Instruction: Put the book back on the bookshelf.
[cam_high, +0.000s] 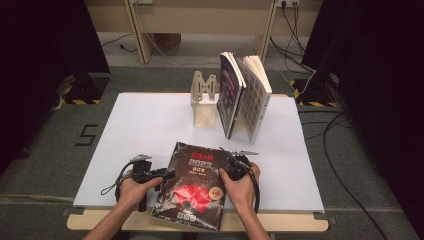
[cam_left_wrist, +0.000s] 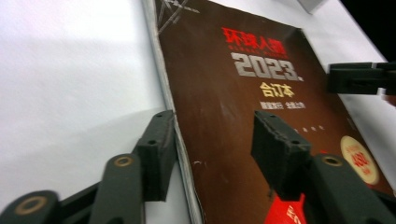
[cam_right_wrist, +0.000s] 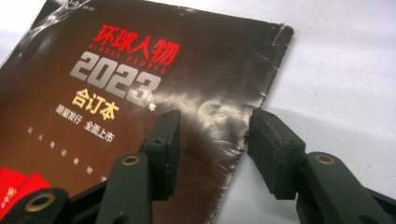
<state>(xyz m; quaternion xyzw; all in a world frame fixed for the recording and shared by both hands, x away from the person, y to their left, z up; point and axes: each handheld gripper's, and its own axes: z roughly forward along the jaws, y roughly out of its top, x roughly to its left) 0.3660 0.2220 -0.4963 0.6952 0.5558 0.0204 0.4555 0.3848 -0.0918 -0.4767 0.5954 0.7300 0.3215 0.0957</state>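
The left gripper (cam_left_wrist: 212, 154) has its jaws spread, one pad over the white tabletop (cam_left_wrist: 65, 84) and the other over the cover, straddling the spine edge of the dark brown glossy magazine with red and silver lettering (cam_left_wrist: 247, 93). The right gripper (cam_right_wrist: 212, 149) also stands with jaws apart astride the magazine's opposite, creased edge, one jaw over the cover and one over the bare table; whether either pad touches the paper cannot be told. The magazine lies flat at the near middle of the table, between both hands. Farther off, a pale wooden book stand (cam_high: 204, 100) stands upright, with two upright books (cam_high: 245, 95) leaning just to its right.
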